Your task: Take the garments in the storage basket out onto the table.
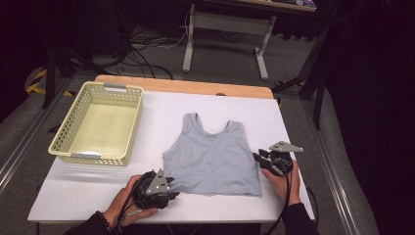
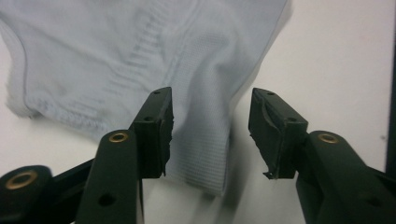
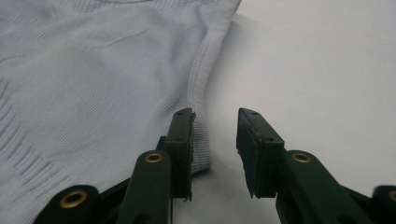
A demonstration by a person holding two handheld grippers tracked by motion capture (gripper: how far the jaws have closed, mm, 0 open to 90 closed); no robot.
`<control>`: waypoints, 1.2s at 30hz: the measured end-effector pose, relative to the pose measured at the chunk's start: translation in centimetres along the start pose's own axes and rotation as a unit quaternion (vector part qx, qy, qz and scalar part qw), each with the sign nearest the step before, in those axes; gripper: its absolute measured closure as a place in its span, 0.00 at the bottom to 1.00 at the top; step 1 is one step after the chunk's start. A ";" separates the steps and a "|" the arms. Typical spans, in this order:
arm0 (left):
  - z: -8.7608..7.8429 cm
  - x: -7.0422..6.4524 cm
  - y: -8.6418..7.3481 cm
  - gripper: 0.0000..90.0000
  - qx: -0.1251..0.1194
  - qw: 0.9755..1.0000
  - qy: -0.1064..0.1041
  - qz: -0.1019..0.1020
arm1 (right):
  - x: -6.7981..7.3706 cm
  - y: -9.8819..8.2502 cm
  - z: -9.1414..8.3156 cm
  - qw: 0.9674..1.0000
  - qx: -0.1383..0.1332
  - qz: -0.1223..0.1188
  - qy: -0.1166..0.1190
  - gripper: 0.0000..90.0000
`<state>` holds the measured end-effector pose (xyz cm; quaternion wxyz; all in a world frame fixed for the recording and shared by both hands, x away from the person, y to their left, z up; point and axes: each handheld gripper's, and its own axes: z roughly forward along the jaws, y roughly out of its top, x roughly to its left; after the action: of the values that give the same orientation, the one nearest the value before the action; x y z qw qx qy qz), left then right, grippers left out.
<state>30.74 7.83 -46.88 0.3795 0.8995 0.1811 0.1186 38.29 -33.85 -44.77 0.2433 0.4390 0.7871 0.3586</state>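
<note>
A yellow basket stands at the far left of the white surface, with nothing in it, well apart from the garment. To its right a grey top lies flat and spread out in the middle of the surface, straps pointing away from the person and hem nearest them.

The left claw sits at the near left corner of the top, held low in the person's left hand. In the left gripper view its jaws stand partly apart, and the ribbed hem corner of the top lies between them; it runs close along the left jaw, with a clear gap to the right jaw, so the pads are not pressing the cloth. A soft fold rises in the fabric just beyond the jaws.

The right claw is at the right edge of the top, near its lower side seam, held by the right hand. In the right gripper view the jaws are narrowly apart: the left one rests at the ribbed edge of the top, the right one stands over bare surface, and nothing is gripped between them
</note>
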 end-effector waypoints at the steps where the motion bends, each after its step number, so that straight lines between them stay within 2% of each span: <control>1: 0.0 0.2 -0.1 0.62 -0.005 1.000 -0.008 -0.002 | 0.1 0.0 0.0 1.000 0.000 0.000 0.002 0.75; 2: -0.1 0.4 -0.2 0.63 -0.005 1.000 -0.007 -0.005 | 0.1 0.0 0.0 1.000 -0.001 0.001 0.005 0.75; 3: -0.1 0.5 -0.3 0.68 -0.004 1.000 -0.001 -0.005 | 0.1 -0.1 0.0 1.000 0.000 0.002 0.008 0.75; 5: -0.1 0.6 -0.3 0.74 -0.006 1.000 0.005 -0.002 | 0.3 0.0 0.0 1.000 0.001 -0.007 0.023 0.75; 10: -0.1 0.6 -0.2 0.78 -0.002 1.000 0.007 0.006 | 1.1 0.2 -0.3 0.998 0.004 -0.034 0.054 0.73; 14: -0.1 0.7 -0.2 0.81 -0.001 1.000 0.009 0.005 | 1.3 0.0 -0.4 0.998 0.005 -0.038 0.058 0.72; 16: -0.1 0.9 -0.1 0.86 0.007 1.000 0.015 0.016 | 1.3 -0.2 0.2 0.997 0.010 -0.035 0.061 0.78; 18: -0.1 1.1 -0.1 0.90 0.006 1.000 0.011 0.012 | 1.2 -0.1 0.3 0.997 0.008 -0.034 0.062 0.85; 21: -0.1 1.2 -0.1 0.92 0.006 1.000 0.008 0.015 | 1.1 0.0 -0.1 0.998 0.003 -0.038 0.041 0.93; 23: -0.2 1.1 0.0 0.92 0.009 1.000 0.009 0.016 | 0.6 0.0 -0.7 0.999 -0.005 -0.028 0.019 0.96; 25: -0.2 1.0 0.0 0.92 0.008 1.000 0.012 0.019 | 0.2 0.0 -1.1 1.000 -0.011 -0.022 0.011 0.96; 30: -0.3 0.8 -0.1 0.92 0.008 0.999 0.018 0.026 | 0.2 0.7 -2.1 0.999 -0.024 -0.027 -0.006 0.97; 33: -0.3 0.9 -0.2 0.93 0.004 0.999 0.016 0.028 | 0.4 0.8 -2.4 0.999 -0.020 -0.027 -0.014 0.96; 36: -0.3 0.8 -0.2 0.93 0.003 1.000 0.014 0.020 | 0.8 0.5 -2.4 0.999 -0.006 -0.025 -0.028 0.95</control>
<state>31.27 8.51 -46.77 0.3720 0.9022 0.1685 0.1387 36.47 -33.82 -42.98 0.2767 0.4274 0.7884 0.3452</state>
